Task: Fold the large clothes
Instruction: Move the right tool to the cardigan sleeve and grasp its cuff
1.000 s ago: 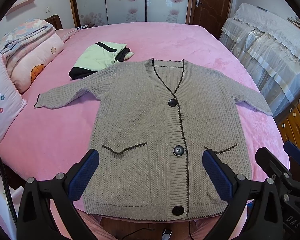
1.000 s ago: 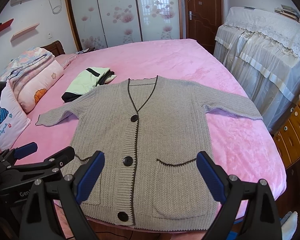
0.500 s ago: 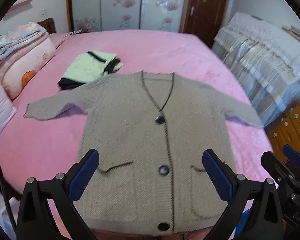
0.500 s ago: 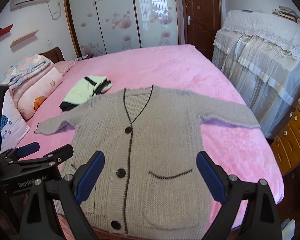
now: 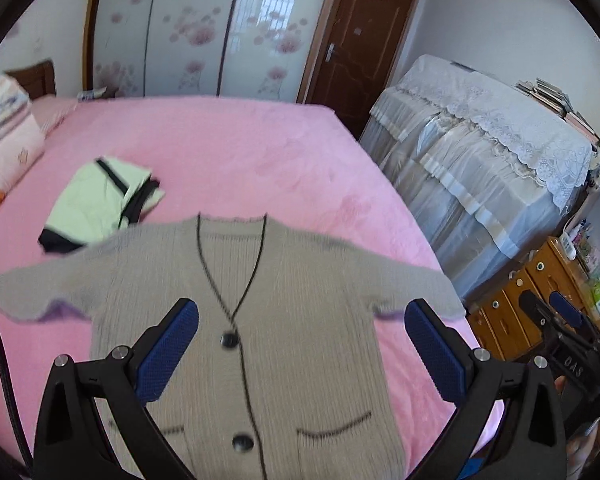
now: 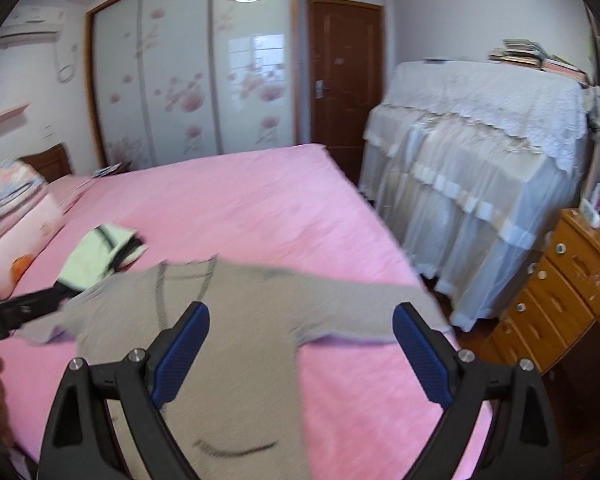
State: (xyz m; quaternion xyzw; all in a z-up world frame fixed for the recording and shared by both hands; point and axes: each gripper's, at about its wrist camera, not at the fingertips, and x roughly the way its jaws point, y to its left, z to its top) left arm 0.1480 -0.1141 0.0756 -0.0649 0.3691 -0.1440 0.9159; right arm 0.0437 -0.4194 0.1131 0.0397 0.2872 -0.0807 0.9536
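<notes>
Lying flat: cardigan (image 5: 268,320) beneath left hand-held gripper (image 5: 300,352).

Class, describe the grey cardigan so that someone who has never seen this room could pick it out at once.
Start at the pink bed that fills the room. At its near edge lies the grey cardigan, spread flat with both sleeves out. Unlike the small folded pale-green garment just beyond it, it is knitted, with dark trim, dark buttons and front pockets.

Grey knit cardigan (image 5: 292,312) lies flat, face up, on pink bed cover, sleeves spread to both sides. Dark trim along V-neck, placket, pocket edges. Buttoned; two dark buttons visible. Unfolded. Frames motion-blurred.
</notes>
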